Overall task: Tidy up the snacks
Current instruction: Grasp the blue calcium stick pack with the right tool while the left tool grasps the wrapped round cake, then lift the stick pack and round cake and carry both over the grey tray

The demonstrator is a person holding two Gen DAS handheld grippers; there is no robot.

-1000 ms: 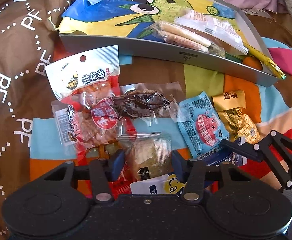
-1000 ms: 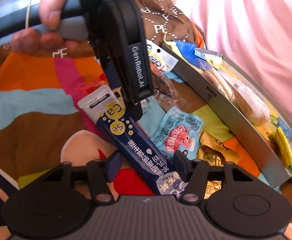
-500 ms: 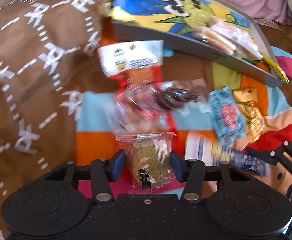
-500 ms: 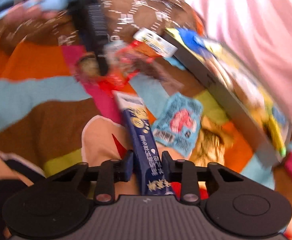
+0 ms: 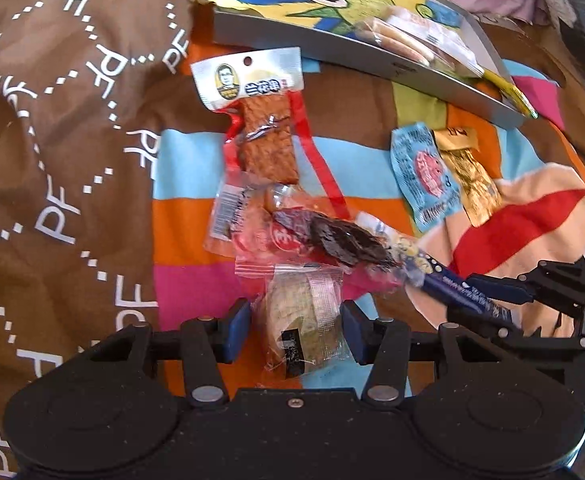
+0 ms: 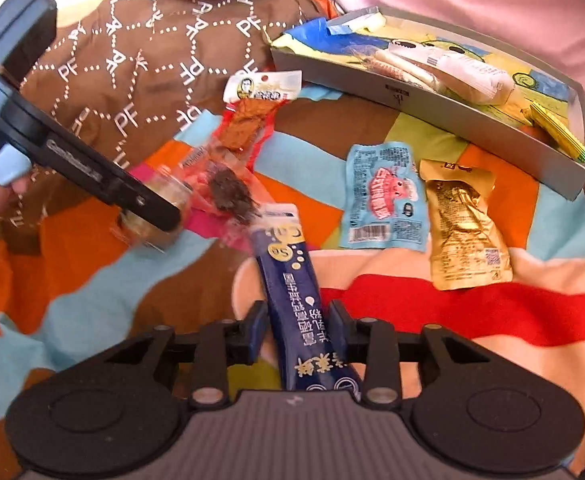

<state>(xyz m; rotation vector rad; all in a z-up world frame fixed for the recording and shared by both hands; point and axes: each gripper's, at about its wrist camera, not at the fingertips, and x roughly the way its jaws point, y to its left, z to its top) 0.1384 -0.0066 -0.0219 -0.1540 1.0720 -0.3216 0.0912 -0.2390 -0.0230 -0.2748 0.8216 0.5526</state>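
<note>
**Operator:** On my left gripper (image 5: 295, 330) I have the clear-wrapped pastry (image 5: 306, 326) between the two blue pads; the fingers press its wrapper on both sides, so it is clamped on that pack. It sits low over the striped blanket (image 5: 184, 164).

**Observer:** And the right?

**Operator:** My right gripper (image 6: 297, 330) is closed on the dark blue stick pack (image 6: 292, 280). Its far end points toward the pile in the middle and overlaps the edge of a clear packet of dark dried meat (image 6: 228, 194).

**Observer:** What is left loose?

**Operator:** A long red packet with a white header (image 5: 262, 120) lies flat on the blanket, and a red-labelled clear packet (image 5: 252, 232) sits just below it, touching the dried-meat packet. To the right I see a light blue sachet (image 6: 384, 196) and a gold sachet (image 6: 464, 224) side by side, their edges touching.

**Observer:** The tray?

**Operator:** The grey tray (image 6: 412, 96) is at the far side, past the loose snacks. It has a cartoon-printed liner and holds clear-wrapped biscuit sticks (image 6: 400, 68), a white-wrapped bar (image 6: 472, 76) and a yellow stick (image 6: 556, 132) at its right end. A brown cloth printed with letters (image 5: 52, 120) is bunched at the left.
</note>
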